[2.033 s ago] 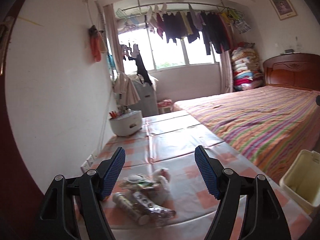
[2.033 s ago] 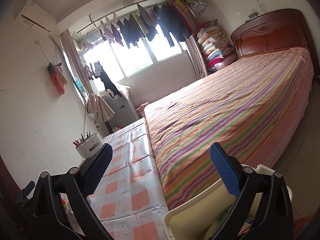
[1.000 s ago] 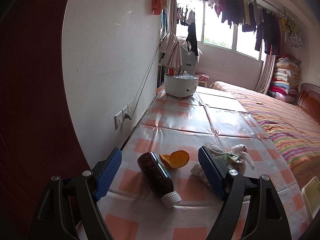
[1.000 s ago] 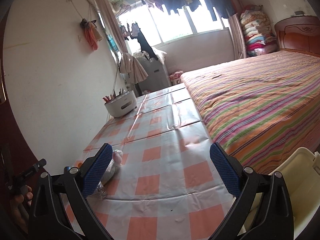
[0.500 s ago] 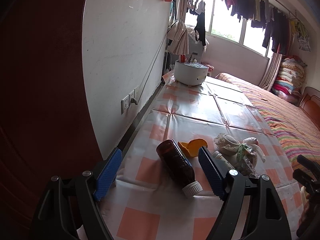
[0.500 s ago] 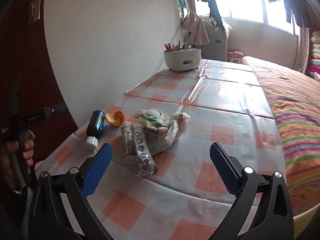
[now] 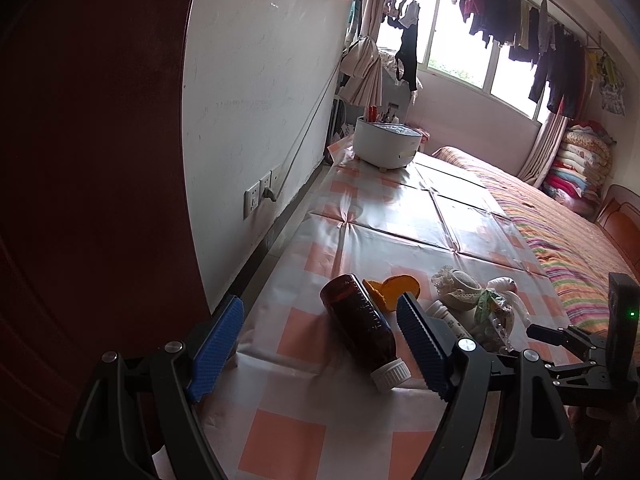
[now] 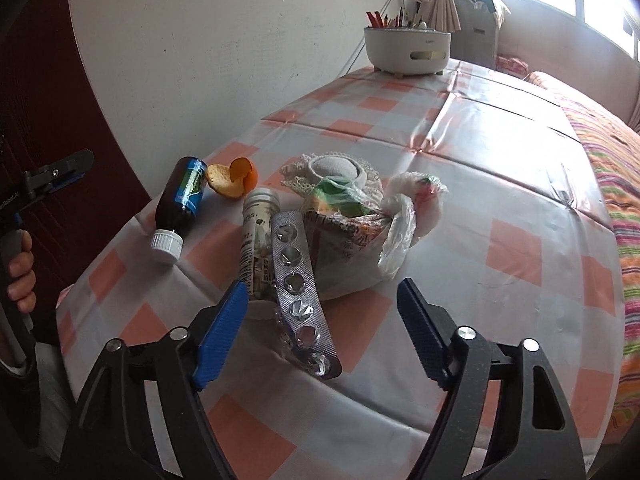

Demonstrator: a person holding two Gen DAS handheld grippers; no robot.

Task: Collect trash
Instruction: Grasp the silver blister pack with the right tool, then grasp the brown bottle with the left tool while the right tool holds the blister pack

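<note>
The trash is lying in a loose heap at the near end of the worktop [image 8: 460,152], which is wearing an orange-and-white checked cloth. The right gripper [image 8: 320,332] is hovering low over the silver blister pack [image 8: 298,284], its jaws standing apart and having just been closing in; the pack's near end is sitting between the blue pads, which are not pressing on it. Just beside the pack, on its left, a pill tube [image 8: 256,240] is lying on its side. Behind both, a crumpled plastic bag [image 8: 392,220] of wrappers is slumping against a lacy white sock roll [image 8: 334,168].

The left gripper [image 7: 320,346] is waiting with its jaws wide, empty, and the brown bottle [image 7: 362,322] is lying on its side between them and a little ahead (white cap toward the camera). No pad is touching it. A piece of orange peel [image 7: 394,290] is resting against the bottle's far end, possibly touching it, though the angle makes this hard to tell.

At the far end of the worktop a white holder [image 8: 408,50] with pens is standing near the wall [image 7: 260,100]. A striped bed [image 7: 560,240] is running along the worktop's right side. A hand [image 8: 20,276] is gripping the left gripper's handle at the edge of the right wrist view
</note>
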